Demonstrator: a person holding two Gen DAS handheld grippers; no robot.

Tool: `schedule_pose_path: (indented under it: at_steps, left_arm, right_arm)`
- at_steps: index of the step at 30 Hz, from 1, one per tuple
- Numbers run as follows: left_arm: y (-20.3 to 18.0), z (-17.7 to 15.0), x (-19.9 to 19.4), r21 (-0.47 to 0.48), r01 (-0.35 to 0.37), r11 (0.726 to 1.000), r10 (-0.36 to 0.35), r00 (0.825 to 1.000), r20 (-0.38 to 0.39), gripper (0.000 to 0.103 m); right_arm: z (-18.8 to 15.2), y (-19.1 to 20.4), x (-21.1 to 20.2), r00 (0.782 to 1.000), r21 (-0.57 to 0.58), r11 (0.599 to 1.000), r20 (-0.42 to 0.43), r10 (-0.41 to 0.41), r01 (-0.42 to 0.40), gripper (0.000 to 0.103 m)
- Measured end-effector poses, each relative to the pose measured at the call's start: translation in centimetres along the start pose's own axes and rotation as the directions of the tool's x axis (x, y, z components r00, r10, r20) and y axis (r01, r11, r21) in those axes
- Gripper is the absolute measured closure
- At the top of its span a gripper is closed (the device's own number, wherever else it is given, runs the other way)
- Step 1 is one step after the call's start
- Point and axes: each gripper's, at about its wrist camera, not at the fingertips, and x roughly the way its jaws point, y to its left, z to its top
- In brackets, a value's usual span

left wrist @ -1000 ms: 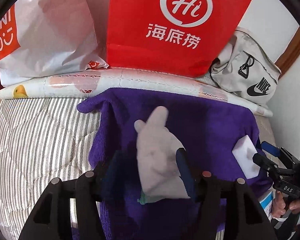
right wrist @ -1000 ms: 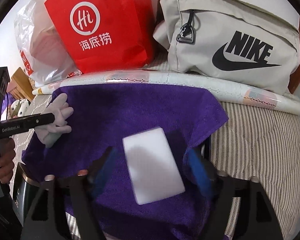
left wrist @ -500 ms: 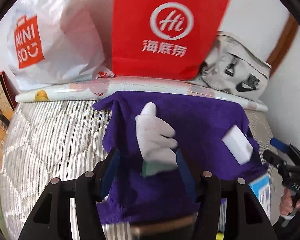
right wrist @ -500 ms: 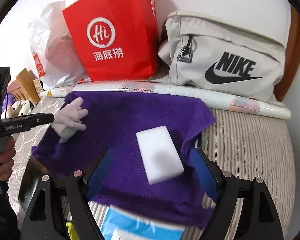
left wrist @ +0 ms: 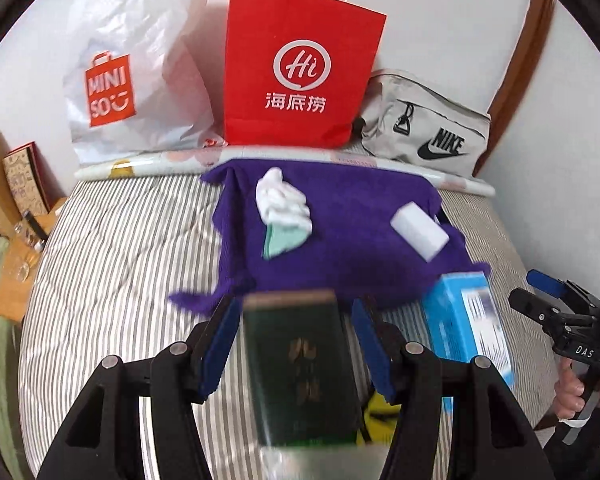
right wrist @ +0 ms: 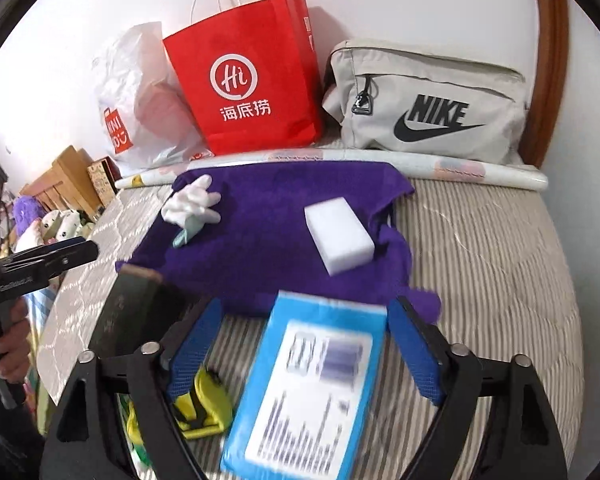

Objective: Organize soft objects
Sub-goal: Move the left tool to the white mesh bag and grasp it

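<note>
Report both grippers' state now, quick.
Left gripper: open, holding nothing; the dark green book lies below its fingers.
Right gripper: open, jaws just widened, empty above the blue packet.

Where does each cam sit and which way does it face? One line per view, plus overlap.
Left wrist: on the left gripper, angled down the bed toward the wall; its open jaws frame a dark green book; the other hand and gripper show at right.
Right wrist: on the right gripper, same heading; open jaws frame a blue box; the left hand shows at left.
Shared: purple towel, white glove, white sponge, red bag.
</note>
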Motion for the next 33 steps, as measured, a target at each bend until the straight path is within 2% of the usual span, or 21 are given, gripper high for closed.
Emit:
schedule_pose_path:
  at_steps: [5, 8, 12, 15, 21, 23, 24, 25, 26, 29, 33]
  left_arm:
    - [0.2, -3.6, -1.7, -0.016, 0.029, 0.999, -0.029, 1.0, -0.012, 0.047]
    - [0.6, -5.8, -2.2, -0.036, 0.02, 0.999, -0.021, 0.999, -0.026, 0.047]
    - [1.0, -8.9, -2.4, -0.066, 0.009, 0.998, -0.013, 0.998, -0.066, 0.047]
    - [0.8, -11.8, -2.2, -0.064, -0.024, 0.998, 0.017, 0.994, -0.11, 0.047]
    - [-0.5, -16.2, -1.1, -0.065, -0.03, 0.997, 0.018, 0.984, -0.178, 0.047]
    - [-0.8, -17.0, -0.8, -0.062, -0.024, 0.998, 0.012, 0.983, -0.184, 0.047]
    - [-0.9, -17.2, -0.6, -0.061, -0.026, 0.998, 0.015, 0.984, -0.179, 0.052]
    - [-1.0, -17.4, -0.4, -0.062, -0.034, 0.997, 0.022, 0.984, -0.179, 0.062]
    - [-1.0, -17.4, -0.2, -0.066, -0.04, 0.997, 0.027, 0.983, -0.184, 0.065]
    - [-1.1, -17.4, 0.6, -0.081, -0.049, 0.995, 0.033, 0.981, -0.189, 0.065]
    - [-1.6, -16.9, 1.6, -0.063, -0.089, 0.994, 0.075, 0.978, -0.196, 0.065]
  right_arm:
    - [-3.2, 1.2, -2.6, 1.0, -0.035, 0.999, 0.015, 0.002, -0.002, 0.013]
    - [-5.3, 2.0, -4.2, 0.999, -0.06, 0.998, 0.05, -0.012, 0.015, 0.009]
    - [-7.4, 3.0, -5.5, 0.998, -0.091, 0.996, 0.07, 0.005, 0.001, 0.008]
    - [-8.7, 3.5, -5.8, 0.998, -0.103, 0.994, 0.051, 0.041, -0.036, 0.008]
    - [-10.9, 4.3, -6.1, 0.996, -0.085, 0.993, 0.027, 0.08, -0.077, 0.008]
    - [-11.4, 4.5, -6.4, 0.997, -0.092, 0.993, 0.029, 0.075, -0.072, 0.008]
    - [-11.7, 4.6, -6.4, 0.997, -0.094, 0.993, 0.031, 0.074, -0.071, 0.008]
    - [-11.9, 4.6, -6.5, 0.997, -0.097, 0.993, 0.032, 0.074, -0.071, 0.008]
    - [-12.2, 4.6, -6.6, 0.997, -0.098, 0.993, 0.032, 0.075, -0.072, 0.008]
    - [-12.9, 4.2, -6.7, 0.996, -0.084, 0.994, 0.031, 0.08, -0.077, 0.008]
    - [-13.8, 3.8, -6.1, 0.994, -0.058, 0.992, 0.008, 0.109, -0.108, 0.008]
